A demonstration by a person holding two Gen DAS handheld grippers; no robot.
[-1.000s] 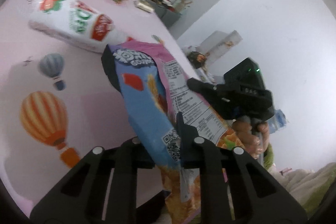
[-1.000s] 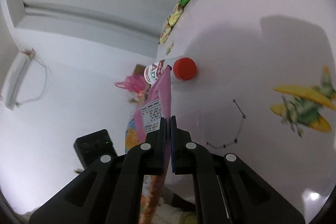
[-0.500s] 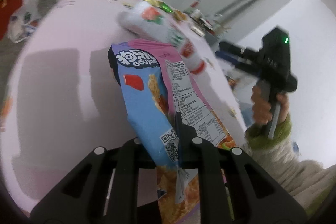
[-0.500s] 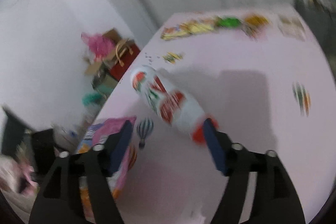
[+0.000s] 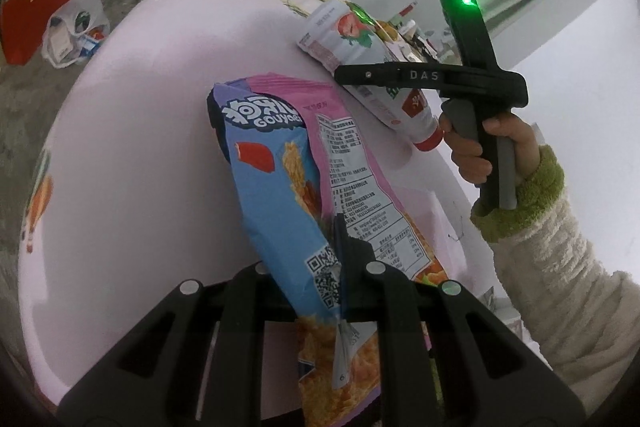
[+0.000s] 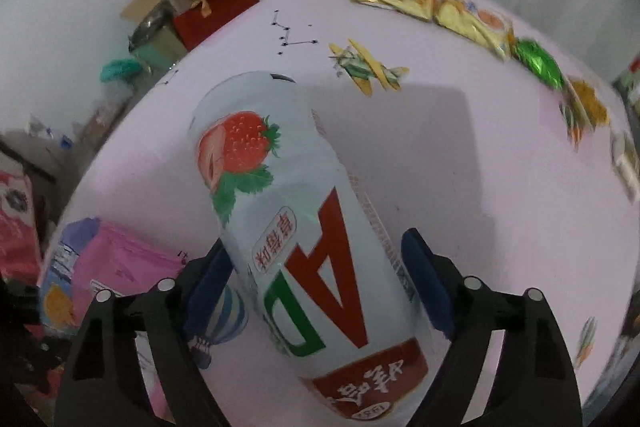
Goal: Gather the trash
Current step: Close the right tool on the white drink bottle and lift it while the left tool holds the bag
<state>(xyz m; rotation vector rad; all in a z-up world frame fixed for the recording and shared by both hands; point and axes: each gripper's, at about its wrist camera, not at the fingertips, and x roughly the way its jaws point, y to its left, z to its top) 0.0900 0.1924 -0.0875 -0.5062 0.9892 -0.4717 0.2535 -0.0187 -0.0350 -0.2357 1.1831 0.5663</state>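
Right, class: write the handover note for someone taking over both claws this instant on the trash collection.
Left claw: shut on the snack bag, held above the pink table.
Right claw: open, straddling the strawberry drink bottle, which lies on its side on the table; pads not visibly pressing it.
Done: snack bag picked up.
Left: close on the bottle and lift it; yellow wrappers and green candy wrapper lie along the far edge. No bin in view.

Glossy plastic snack bag [image 5: 280,187], smooth plastic bottle [image 6: 296,227], matt pink tablecloth [image 6: 480,167], fuzzy sleeve [image 5: 560,247]
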